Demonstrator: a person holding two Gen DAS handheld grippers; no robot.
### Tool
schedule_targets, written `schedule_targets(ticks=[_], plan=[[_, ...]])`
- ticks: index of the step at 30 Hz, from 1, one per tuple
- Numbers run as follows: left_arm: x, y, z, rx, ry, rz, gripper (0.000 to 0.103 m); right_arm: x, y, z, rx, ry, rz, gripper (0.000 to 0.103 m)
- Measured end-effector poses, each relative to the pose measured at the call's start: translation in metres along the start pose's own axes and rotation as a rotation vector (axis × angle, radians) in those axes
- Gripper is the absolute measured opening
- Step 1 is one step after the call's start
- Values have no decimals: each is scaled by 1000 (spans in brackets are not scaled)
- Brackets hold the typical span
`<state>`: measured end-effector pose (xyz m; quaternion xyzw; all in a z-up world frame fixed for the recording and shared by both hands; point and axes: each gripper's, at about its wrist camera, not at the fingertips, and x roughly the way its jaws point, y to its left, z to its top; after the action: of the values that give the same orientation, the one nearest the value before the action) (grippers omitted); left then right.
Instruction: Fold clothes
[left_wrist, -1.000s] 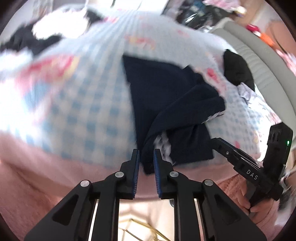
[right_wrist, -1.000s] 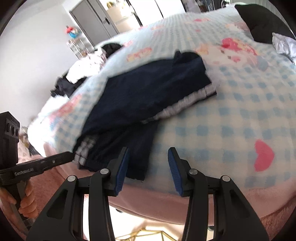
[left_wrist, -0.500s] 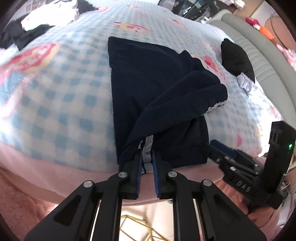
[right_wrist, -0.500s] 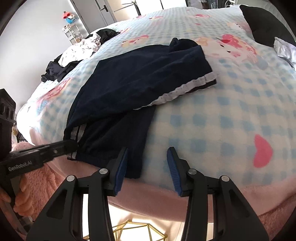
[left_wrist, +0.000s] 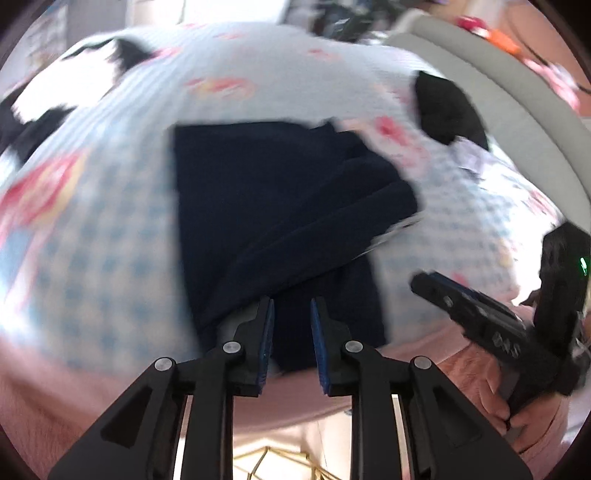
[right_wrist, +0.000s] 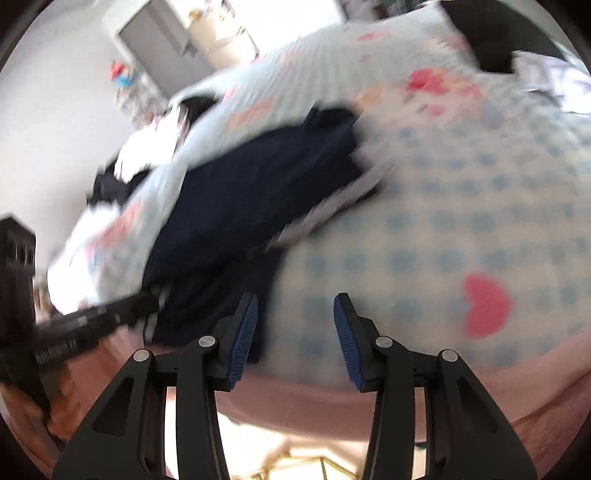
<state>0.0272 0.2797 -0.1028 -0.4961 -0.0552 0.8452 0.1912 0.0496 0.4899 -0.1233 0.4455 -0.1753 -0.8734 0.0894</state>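
**Open blanket to the right, clutter at the far edges**

The checked blanket (right_wrist: 461, 206) on the bed offers its widest bare stretch to the right of the navy garment (right_wrist: 255, 195), reaching to the near pink edge; a tool could pass there freely. The garment itself covers the middle, its near hem just ahead of the left tool (left_wrist: 291, 332), whose jaws are opening with dark cloth showing between them. The right tool (right_wrist: 295, 325) stands with its jaws apart over bare blanket, beside the hem. A black cushion (left_wrist: 448, 110) blocks the far right corner against the grey headboard (left_wrist: 517, 110). A black-and-white clothes pile (left_wrist: 48, 107) crowds the far left.
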Motion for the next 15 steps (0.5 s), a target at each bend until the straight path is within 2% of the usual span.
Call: schedule_targets(ticks=[4,6,7,8,11,14,15], plan=[[25,-36,31,102,-7,-25,25,-2,-24,34,27,-13,-130,43],[39,-54,45,154,-18,-12,35,-11,-37,42,51,-55,-147,43],[45,-62,52,178,-26,-1,45,-16,-43,44,64,-76,-151,43],[51,-68,60,196,-33,7,49,-19,-48,45,77,-85,-151,43],[72,-79,80,229,-18,3,49,-15,-63,37,131,-52,-142,43],[90,-85,84,250,21,-8,48,-8,-68,31,166,-10,-102,43],[96,-87,86,257,34,-11,39,-6,-67,32,164,-4,-94,43]])
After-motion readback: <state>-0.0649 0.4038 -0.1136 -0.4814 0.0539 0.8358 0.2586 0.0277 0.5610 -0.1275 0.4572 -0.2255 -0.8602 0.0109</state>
